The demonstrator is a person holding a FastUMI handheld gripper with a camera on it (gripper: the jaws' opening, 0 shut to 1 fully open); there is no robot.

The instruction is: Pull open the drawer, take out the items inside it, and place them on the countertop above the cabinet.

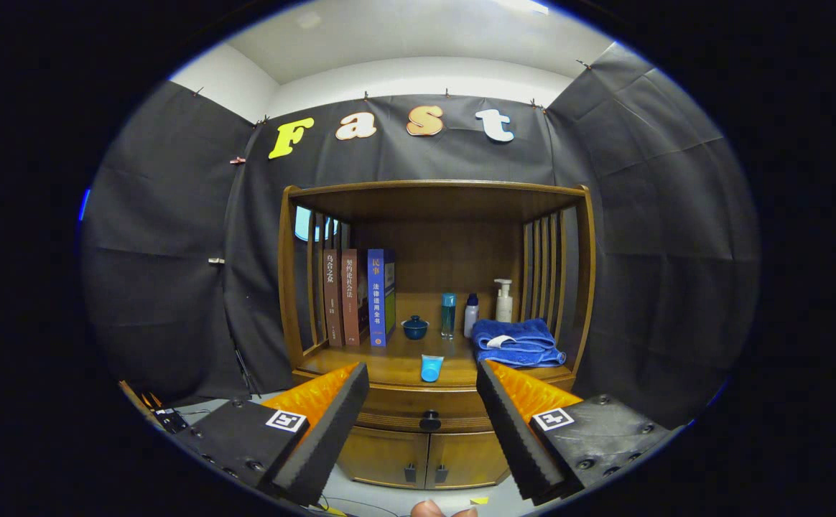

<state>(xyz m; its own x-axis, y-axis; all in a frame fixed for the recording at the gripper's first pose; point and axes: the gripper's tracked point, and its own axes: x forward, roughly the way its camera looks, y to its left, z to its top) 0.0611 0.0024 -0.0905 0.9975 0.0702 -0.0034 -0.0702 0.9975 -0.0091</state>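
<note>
Two-finger gripper (422, 402) with black ribbed pads and orange side panels: fingers (332, 424) spread wide, holding nothing, well short of the cabinet; the drawer knob shows in the gap between them.

Wooden cabinet (290, 287) with slatted sides and open upper shelf: stands against the black cloth wall, straight ahead of the fingers.

Curved wooden drawer (403, 409) with small dark round knob (430, 420): set in the cabinet just below the countertop, fully closed; contents cannot be seen.

Wooden countertop (389, 366): the open shelf surface of the cabinet, directly above the drawer.

Light blue tube (431, 368): lying at the front edge of the countertop, above the knob.

Three upright books (350, 298), two brown and one blue: at the left of the countertop, against the cabinet's left slats.

Small dark blue lidded cup (415, 327): on the countertop, just right of the books.

Teal slim bottle (448, 314): right of the cup.

Small white bottle with dark blue cap (471, 314): just beside the teal bottle.

White pump bottle (504, 300): toward the back of the countertop, behind the towel.

Folded blue towel (518, 343): at the right of the countertop, near the cabinet's right slats.

Pair of lower wooden doors (425, 456) with dark handles: beneath the drawer, closed.

Fingertip of a person (429, 509): below the cabinet doors, between the gripper's fingers.
</note>
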